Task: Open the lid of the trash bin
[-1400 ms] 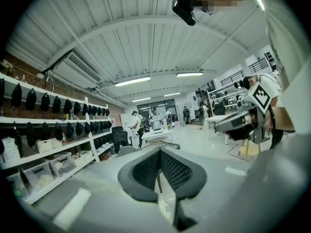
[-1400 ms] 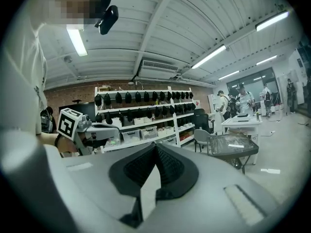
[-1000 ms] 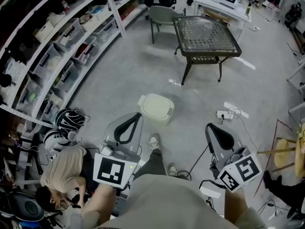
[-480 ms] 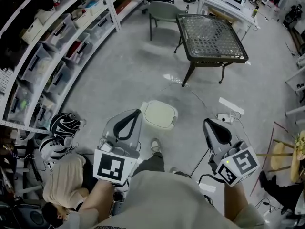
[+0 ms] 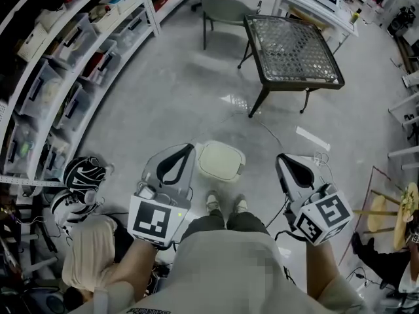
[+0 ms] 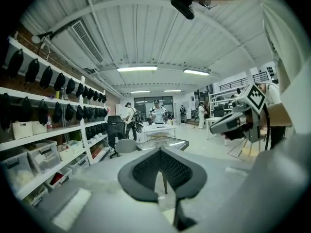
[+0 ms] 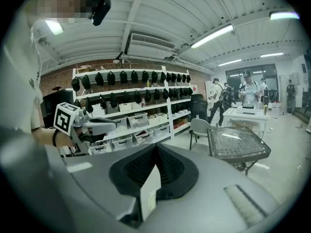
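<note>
In the head view a pale cream trash bin (image 5: 221,160) stands on the grey floor just ahead of the person's shoes, its lid down. My left gripper (image 5: 188,148) hangs to the bin's left, at its edge and above the floor; whether it touches the bin I cannot tell. My right gripper (image 5: 280,156) hangs to the bin's right, apart from it. Both are shut with nothing between the jaws. The left gripper view shows the left gripper (image 6: 161,150) with its tips together, and the right gripper view shows the same of the right gripper (image 7: 154,146). Neither gripper view shows the bin.
A glass-topped table (image 5: 294,41) and a grey chair (image 5: 224,8) stand beyond the bin. Shelves with storage boxes (image 5: 62,64) run along the left. A black-and-white bag (image 5: 85,175) and a crouching person (image 5: 91,244) are at lower left. A power strip with cable (image 5: 315,157) lies right; a wooden stool (image 5: 386,214) stands beyond it.
The person has stepped forward, so the bin now lies closer, between the two grippers and just ahead of the shoes. Both grippers stay shut.
</note>
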`<state>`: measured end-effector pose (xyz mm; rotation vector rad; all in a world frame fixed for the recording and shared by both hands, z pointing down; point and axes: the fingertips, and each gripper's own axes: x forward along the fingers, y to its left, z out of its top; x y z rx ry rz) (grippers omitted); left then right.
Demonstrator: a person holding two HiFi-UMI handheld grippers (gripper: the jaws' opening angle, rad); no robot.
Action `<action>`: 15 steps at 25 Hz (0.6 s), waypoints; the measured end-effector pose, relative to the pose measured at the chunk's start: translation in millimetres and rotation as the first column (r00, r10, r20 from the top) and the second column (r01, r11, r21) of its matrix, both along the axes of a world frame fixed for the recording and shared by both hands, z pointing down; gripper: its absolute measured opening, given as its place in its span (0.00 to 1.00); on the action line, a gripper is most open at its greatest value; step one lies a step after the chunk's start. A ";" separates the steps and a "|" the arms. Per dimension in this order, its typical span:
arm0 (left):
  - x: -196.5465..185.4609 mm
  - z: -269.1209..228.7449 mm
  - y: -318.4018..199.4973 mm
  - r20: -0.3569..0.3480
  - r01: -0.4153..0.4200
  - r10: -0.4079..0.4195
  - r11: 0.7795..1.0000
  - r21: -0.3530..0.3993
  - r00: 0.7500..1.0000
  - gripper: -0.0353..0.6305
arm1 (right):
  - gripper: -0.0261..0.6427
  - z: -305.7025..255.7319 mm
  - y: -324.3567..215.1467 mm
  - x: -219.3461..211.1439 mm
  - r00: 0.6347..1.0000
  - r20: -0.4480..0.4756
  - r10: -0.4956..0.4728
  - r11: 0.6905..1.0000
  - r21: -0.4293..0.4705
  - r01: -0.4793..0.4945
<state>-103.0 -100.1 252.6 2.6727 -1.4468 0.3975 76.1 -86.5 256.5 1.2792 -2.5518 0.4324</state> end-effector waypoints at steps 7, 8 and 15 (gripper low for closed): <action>6.3 11.6 -29.7 0.037 0.026 -0.025 0.999 -0.026 0.999 0.06 | 0.04 34.3 -34.2 12.0 1.000 -0.008 -0.024 0.996 -0.083 0.023; 7.4 17.8 -33.8 0.048 0.025 -0.024 0.999 -0.032 0.999 0.06 | 0.04 44.9 -39.8 13.0 1.000 -0.004 -0.029 0.994 -0.102 0.028; 17.3 109.7 -63.8 0.113 0.018 0.000 0.988 -0.152 0.994 0.06 | 0.04 158.0 -73.4 21.4 0.998 -0.024 -0.064 0.963 -0.262 0.055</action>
